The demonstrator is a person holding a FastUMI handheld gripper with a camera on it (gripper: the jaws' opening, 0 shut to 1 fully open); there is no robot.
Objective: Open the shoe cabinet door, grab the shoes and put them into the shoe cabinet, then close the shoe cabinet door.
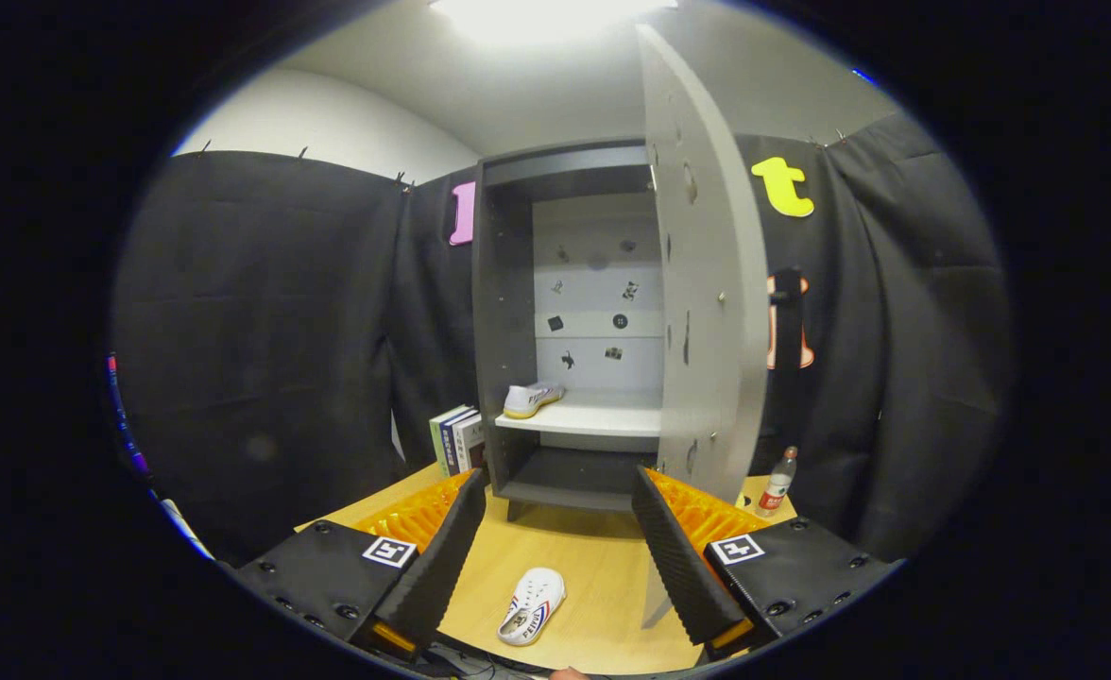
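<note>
A grey shoe cabinet point(504, 312) stands at the back of the wooden table, beyond my fingers. Its door point(707, 312) hangs wide open on the right, edge toward me. One white shoe point(532, 399) lies on the left end of the cabinet's white shelf point(603, 420). A second white shoe point(532, 606) lies on the table low between my fingers, close to me. My gripper point(560, 557) is open, held above the table, with nothing between its fingers.
Several books point(456, 439) stand against the cabinet's left side. A small bottle point(777, 483) stands on the table to the right, behind the open door. The table point(593, 557) has bare wood ahead of the fingers up to the cabinet.
</note>
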